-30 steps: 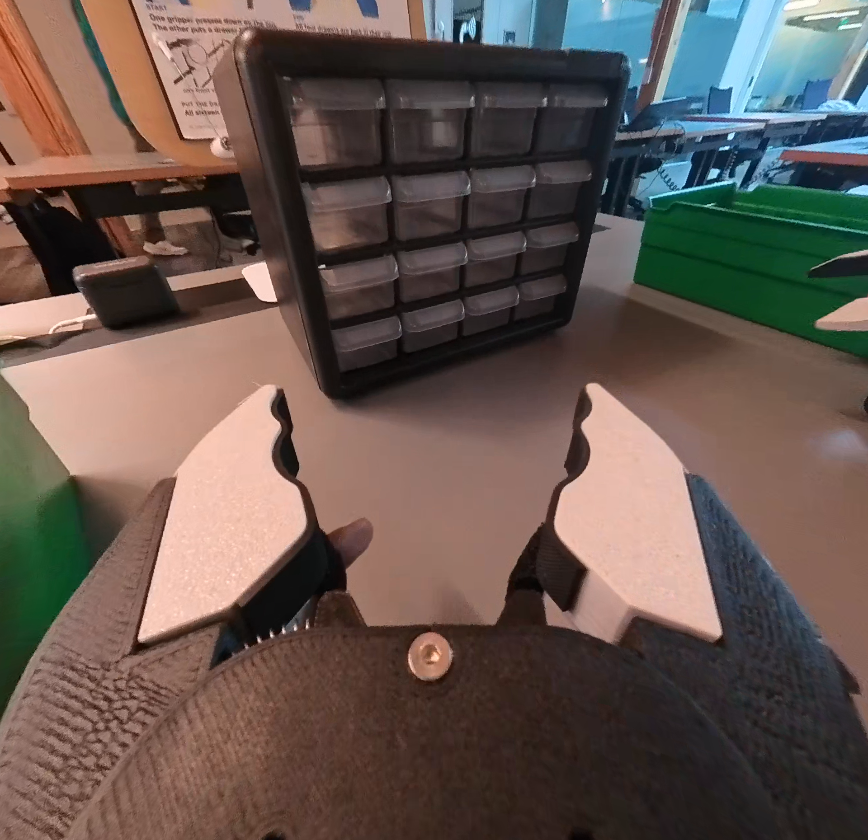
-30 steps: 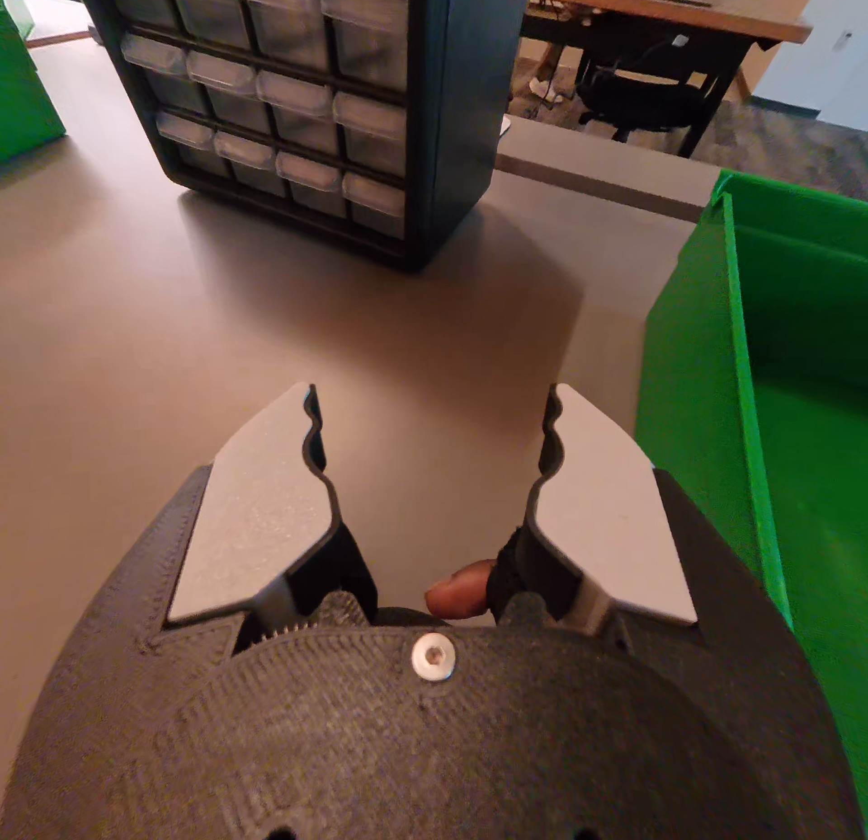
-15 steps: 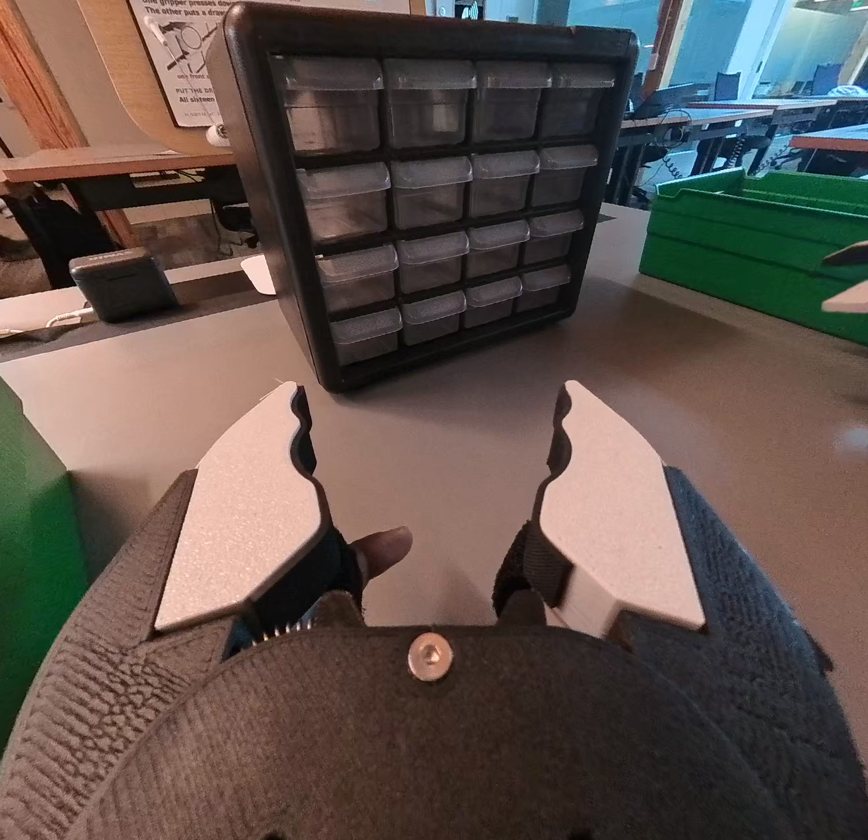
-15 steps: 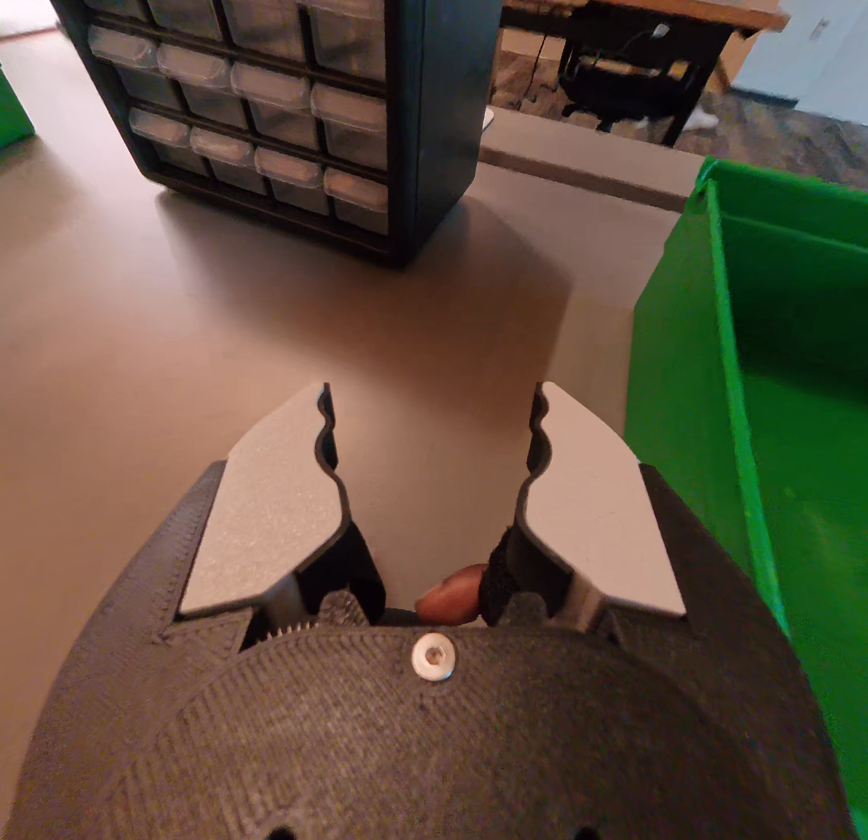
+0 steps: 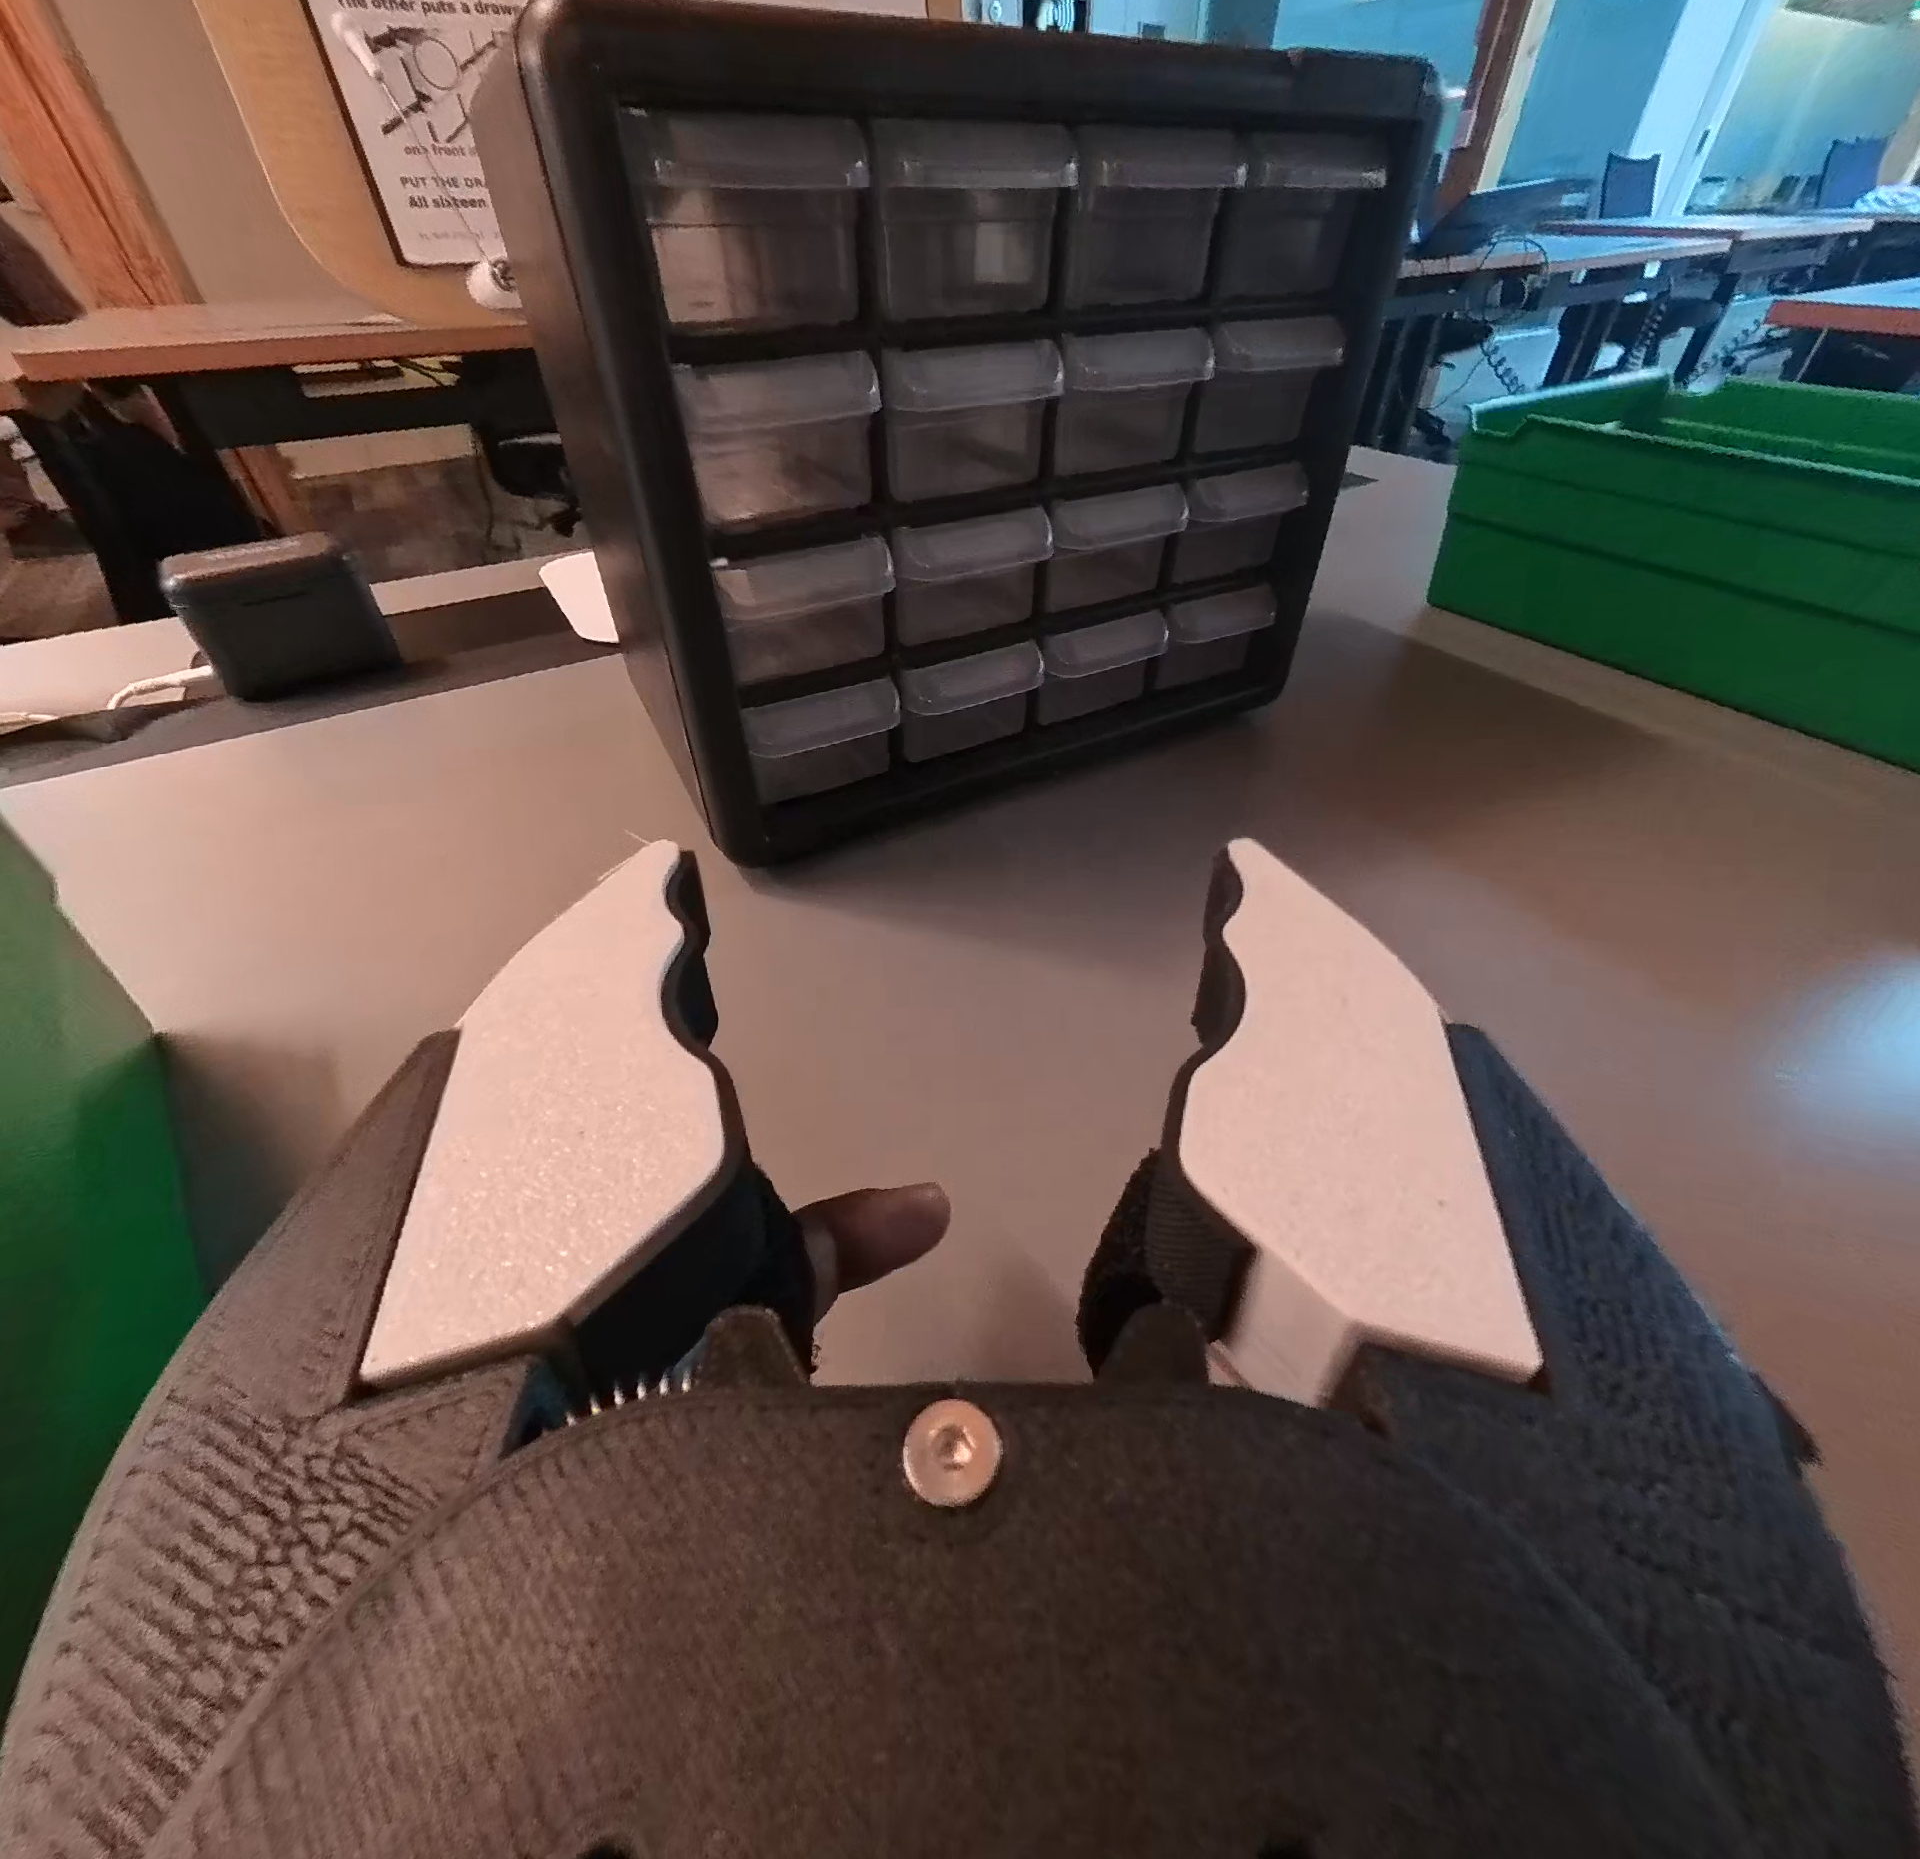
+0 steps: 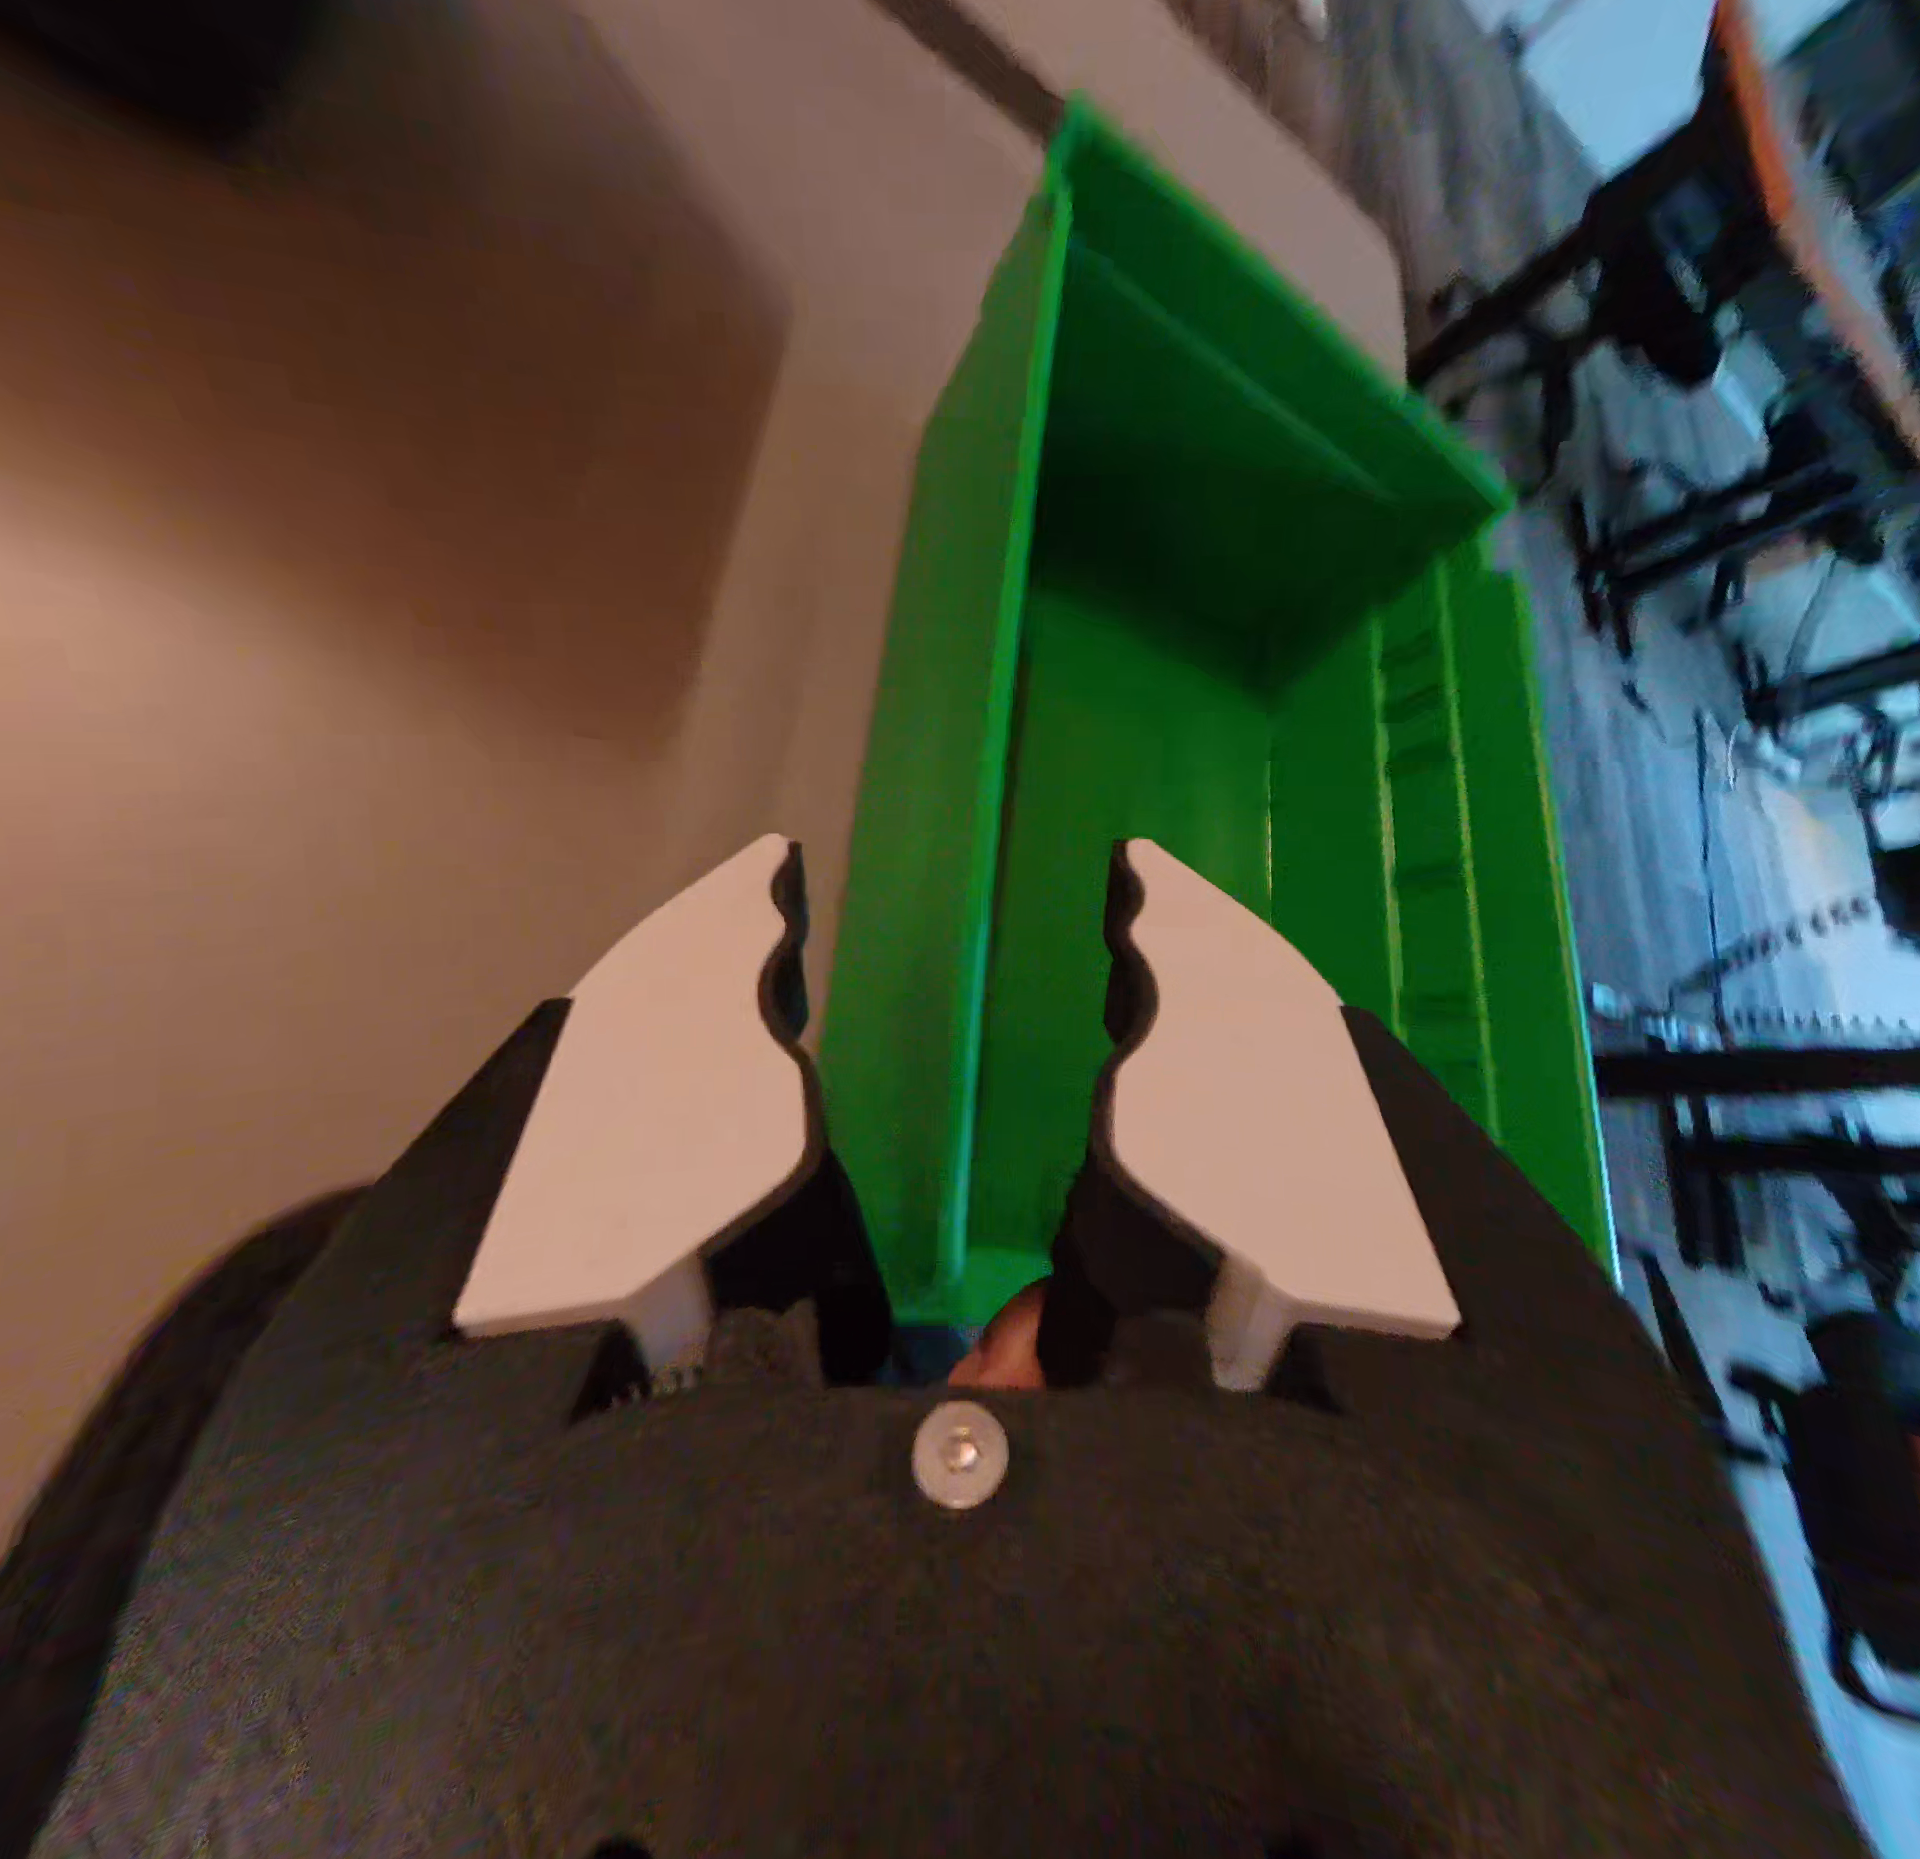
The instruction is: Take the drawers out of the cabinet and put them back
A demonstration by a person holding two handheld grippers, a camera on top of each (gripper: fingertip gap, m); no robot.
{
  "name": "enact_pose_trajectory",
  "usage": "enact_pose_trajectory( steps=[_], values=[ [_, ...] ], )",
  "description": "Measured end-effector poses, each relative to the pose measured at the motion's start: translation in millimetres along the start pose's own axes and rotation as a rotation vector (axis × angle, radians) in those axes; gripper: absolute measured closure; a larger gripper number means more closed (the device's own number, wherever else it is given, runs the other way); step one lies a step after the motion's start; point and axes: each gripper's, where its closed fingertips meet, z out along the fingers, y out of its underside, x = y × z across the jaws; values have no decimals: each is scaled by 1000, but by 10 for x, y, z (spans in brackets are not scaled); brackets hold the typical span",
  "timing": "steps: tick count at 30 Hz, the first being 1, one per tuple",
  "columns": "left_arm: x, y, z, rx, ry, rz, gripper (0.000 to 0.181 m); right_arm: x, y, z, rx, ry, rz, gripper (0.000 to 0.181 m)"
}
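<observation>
While both grippers gape empty, the cabinet [image 5: 966, 407] stands on a grey table [image 5: 1455, 926] (office desks behind).

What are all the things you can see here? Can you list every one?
cabinet: 1, black, standing on the table, facing the left wrist view
drawers: 16, clear plastic, all pushed in, four rows of four
table: 1, grey-brown, under everything
green bin: 1, bright green, open top, right side of the table, nothing seen inside
green bin edge: 1, green, at the far left
small case: 1, dark grey, on the ledge left of the cabinet
poster: 1, white, on the board behind the cabinet
desks and chairs: several, dark, in the background
left hand-held gripper: 1, black with white fingers, open, holding nothing
right hand-held gripper: 1, same colours, open, over the green bin's near wall
fingertip: 1, behind the left gripper's fingers
</observation>
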Motion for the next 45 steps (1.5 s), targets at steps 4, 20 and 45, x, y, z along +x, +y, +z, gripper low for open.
enact_pose_trajectory(
  steps=[4,20,45],
  values=[
    [-166,-170,236,-68,-35,87,90,-573,-848,-285,326,-228,-16,116],
    [-807,115,1198,-313,-215,351,154,-1361,-1675,920,335,-476,-196,154],
    [-903,-60,1528,-360,-214,218,136,-1155,-2001,1328,260,-408,-154,134]
  ],
)
